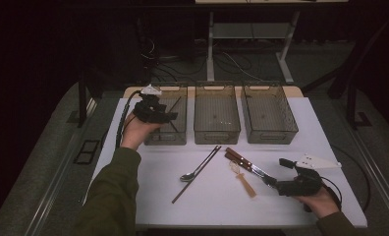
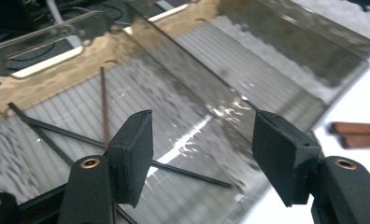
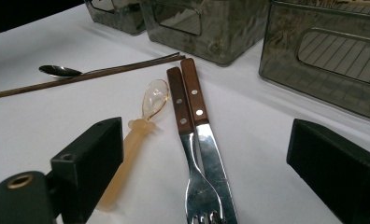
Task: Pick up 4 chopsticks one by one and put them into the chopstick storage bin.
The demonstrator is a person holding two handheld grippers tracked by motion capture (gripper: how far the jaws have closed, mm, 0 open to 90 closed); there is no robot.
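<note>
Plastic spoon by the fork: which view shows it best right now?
Right gripper view: the translucent plastic spoon lies close, bowl and handle clear, left of the fork. The high view shows it small; the left gripper view faces the bin.

Three bins (image 1: 217, 118) — two spoons (image 3: 57, 71), one fork (image 3: 185, 140), one knife (image 3: 206, 135), several chopsticks (image 3: 87, 76).

White bench (image 1: 133, 147); smoky grey ribbed bins (image 1: 217, 115); brown-handled fork (image 3: 185, 135); silver spoon (image 3: 59, 71); amber translucent spoon (image 3: 136, 140); black grippers (image 2: 202, 154).
</note>
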